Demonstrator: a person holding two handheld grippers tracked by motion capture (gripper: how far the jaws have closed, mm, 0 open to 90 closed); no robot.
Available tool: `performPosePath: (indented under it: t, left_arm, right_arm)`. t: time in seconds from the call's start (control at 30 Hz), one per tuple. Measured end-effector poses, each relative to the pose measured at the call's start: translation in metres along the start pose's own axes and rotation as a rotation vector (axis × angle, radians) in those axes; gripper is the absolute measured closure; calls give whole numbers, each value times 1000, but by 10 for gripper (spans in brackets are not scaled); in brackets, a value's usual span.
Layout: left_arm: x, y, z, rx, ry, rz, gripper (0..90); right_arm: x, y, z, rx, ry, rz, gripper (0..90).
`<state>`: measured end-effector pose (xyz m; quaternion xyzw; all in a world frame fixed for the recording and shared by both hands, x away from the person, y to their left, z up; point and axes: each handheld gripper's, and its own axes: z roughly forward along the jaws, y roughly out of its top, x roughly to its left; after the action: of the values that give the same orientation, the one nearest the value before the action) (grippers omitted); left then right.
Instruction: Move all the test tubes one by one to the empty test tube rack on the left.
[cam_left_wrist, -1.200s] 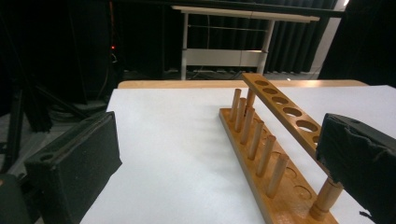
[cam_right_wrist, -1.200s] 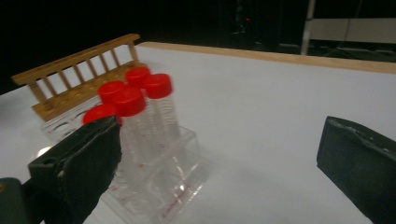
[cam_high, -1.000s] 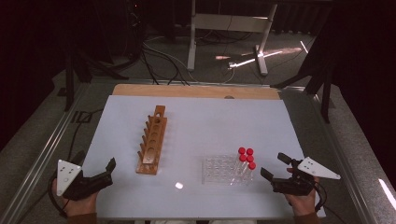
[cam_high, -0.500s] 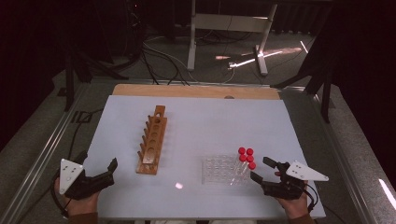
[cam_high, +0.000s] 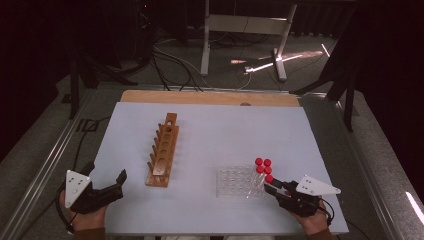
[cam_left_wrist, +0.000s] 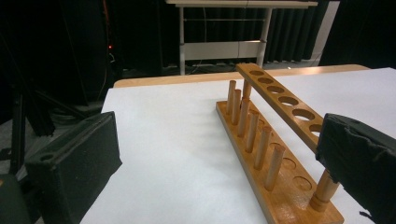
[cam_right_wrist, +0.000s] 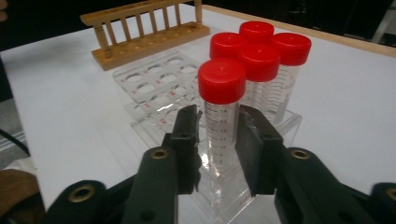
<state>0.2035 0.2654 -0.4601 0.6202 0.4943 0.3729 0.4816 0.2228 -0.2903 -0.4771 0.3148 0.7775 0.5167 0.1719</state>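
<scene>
Right gripper (cam_right_wrist: 219, 135) is at the near corner of the clear tube rack (cam_high: 235, 181), jaws just closed in around the nearest red-capped tube (cam_right_wrist: 221, 116). In the right gripper view both pads sit either side of the tube's graduated body below the cap; contact looks made, though the left pad edge is hard to read through the clear plastic. The tube stands upright in the rack's corner slot, with four more red-capped tubes (cam_right_wrist: 261, 60) packed right behind it. Rest of the clear rack's holes are unfilled.

From the high view the right gripper (cam_high: 280, 191) comes in from the desk's (cam_high: 210, 130) front right, the rack just left of it.

Left gripper (cam_high: 107, 187) rests at the front left of the desk, jaws wide apart, nothing between them. Its own view looks along the wooden tube rack (cam_left_wrist: 271, 140), which sits near it, not touching; the right jaw overlaps the rack's near end in the picture.
</scene>
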Motion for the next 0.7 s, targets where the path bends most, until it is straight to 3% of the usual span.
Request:
performPosePath:
  t: [0.33,0.7]
  left_arm:
    - [0,0,1,4,-1,5,6]
    - [-1,-1,1,10,-3,7,6]
  right_arm:
    - [2,0,7,19,-40,-30,747]
    - [5,8,-1,-26,-49,-38,750]
